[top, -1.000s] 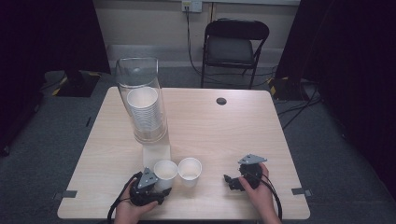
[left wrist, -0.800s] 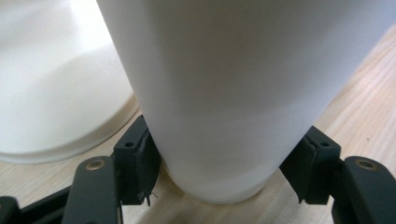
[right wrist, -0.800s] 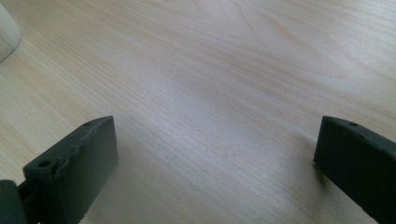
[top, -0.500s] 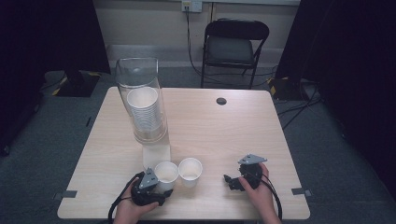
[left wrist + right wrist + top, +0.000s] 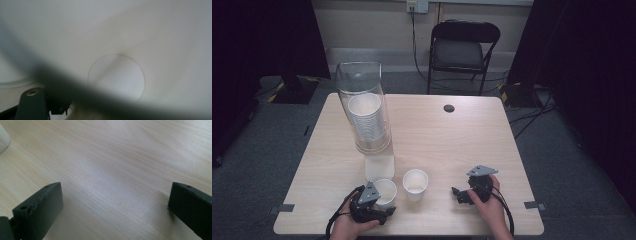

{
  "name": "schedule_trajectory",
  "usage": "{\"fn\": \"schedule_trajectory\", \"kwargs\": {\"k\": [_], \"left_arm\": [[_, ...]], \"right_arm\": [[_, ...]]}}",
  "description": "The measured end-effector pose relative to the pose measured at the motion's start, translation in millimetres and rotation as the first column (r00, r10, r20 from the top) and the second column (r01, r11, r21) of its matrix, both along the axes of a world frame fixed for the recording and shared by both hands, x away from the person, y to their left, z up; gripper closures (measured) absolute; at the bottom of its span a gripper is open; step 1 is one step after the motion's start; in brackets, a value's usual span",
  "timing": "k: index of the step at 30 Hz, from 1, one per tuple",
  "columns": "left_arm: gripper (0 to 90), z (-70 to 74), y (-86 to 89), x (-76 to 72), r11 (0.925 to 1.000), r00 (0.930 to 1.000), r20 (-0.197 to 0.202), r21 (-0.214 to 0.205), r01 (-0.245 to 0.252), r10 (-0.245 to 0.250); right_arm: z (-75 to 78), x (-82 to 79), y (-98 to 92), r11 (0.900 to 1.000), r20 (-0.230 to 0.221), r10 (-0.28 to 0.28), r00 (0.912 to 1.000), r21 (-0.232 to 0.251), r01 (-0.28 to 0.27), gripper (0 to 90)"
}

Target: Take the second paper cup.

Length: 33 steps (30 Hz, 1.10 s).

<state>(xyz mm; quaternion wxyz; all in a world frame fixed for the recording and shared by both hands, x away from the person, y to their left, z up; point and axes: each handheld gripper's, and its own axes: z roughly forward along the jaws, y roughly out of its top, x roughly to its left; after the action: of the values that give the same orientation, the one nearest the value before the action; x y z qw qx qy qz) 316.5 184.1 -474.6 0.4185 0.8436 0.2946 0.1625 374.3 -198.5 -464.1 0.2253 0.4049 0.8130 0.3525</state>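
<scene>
The paper cup (image 5: 385, 192) stands upright near the front edge of the table (image 5: 462, 150), its rim under the left gripper (image 5: 379, 207). In the left gripper view the cup's white inside and round bottom (image 5: 116, 76) fill the frame, with one dark jaw across the wall, so one jaw reaches inside the cup and the other sits outside. Those jaws have just been opening with the cup's wall between them; whether the pads press on it at this moment I cannot tell.

Just to the right of this cup stands a second cup (image 5: 415, 183), close but apart. Behind it, a clear dispenser (image 5: 364, 112) holds a stack of cups (image 5: 367, 117). Well to the right of the cup, the right gripper (image 5: 460, 195) rests low over bare wood, its jaws spread wide with nothing between them.

The risk, as I judge it, lies in the withdrawal. If the inner jaw catches the rim as the left gripper lifts away, the light cup could tip or slide into its neighbour and knock it over. A sideways pull would do the same.
</scene>
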Motion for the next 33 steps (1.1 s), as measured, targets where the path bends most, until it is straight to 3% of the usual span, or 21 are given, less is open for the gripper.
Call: {"fn": "schedule_trajectory", "kwargs": {"k": [7, 9, 16, 20, 25, 33], "left_arm": [[17.2, 3.5, 27.7, -3.8, 0.9982, 0.9987, -0.007, -0.032, -0.051, 0.051], [16.4, 4.7, 33.7, -3.8, 0.9983, 0.9992, -0.007, -0.043, -0.040, 0.039], [16.1, 6.9, 48.6, -5.6, 0.9990, 0.9992, -0.023, -0.030, -0.034, 0.033], [16.1, 6.0, 67.8, -6.3, 0.9994, 0.9994, -0.015, -0.016, -0.032, 0.032], [16.1, 7.7, 85.9, -7.7, 0.9981, 0.9988, -0.009, -0.040, -0.048, 0.047], [16.2, 5.4, 112.3, -1.1, 0.9929, 0.9935, -0.004, -0.034, -0.113, 0.113]], "right_arm": [[0.0, 0.1, 0.0, 1.0000, 0.000, 0.000, 1.0000, 0.000, 0.000, 0.0], [0.0, 0.0, 0.0, 1.0000, -0.001, 0.000, 1.0000, 0.000, 0.000, 0.0], [0.0, 0.0, 0.0, 1.0000, -0.001, 0.000, 1.0000, 0.000, 0.000, 0.0], [0.0, 0.1, 0.0, 1.0000, 0.000, 0.000, 1.0000, 0.000, 0.000, 0.0], [0.0, 0.1, 0.0, 1.0000, 0.000, 0.000, 1.0000, 0.000, 0.000, 0.0], [0.0, 0.0, 0.1, 1.0000, -0.001, 0.000, 1.0000, 0.001, 0.000, 0.0]]}}
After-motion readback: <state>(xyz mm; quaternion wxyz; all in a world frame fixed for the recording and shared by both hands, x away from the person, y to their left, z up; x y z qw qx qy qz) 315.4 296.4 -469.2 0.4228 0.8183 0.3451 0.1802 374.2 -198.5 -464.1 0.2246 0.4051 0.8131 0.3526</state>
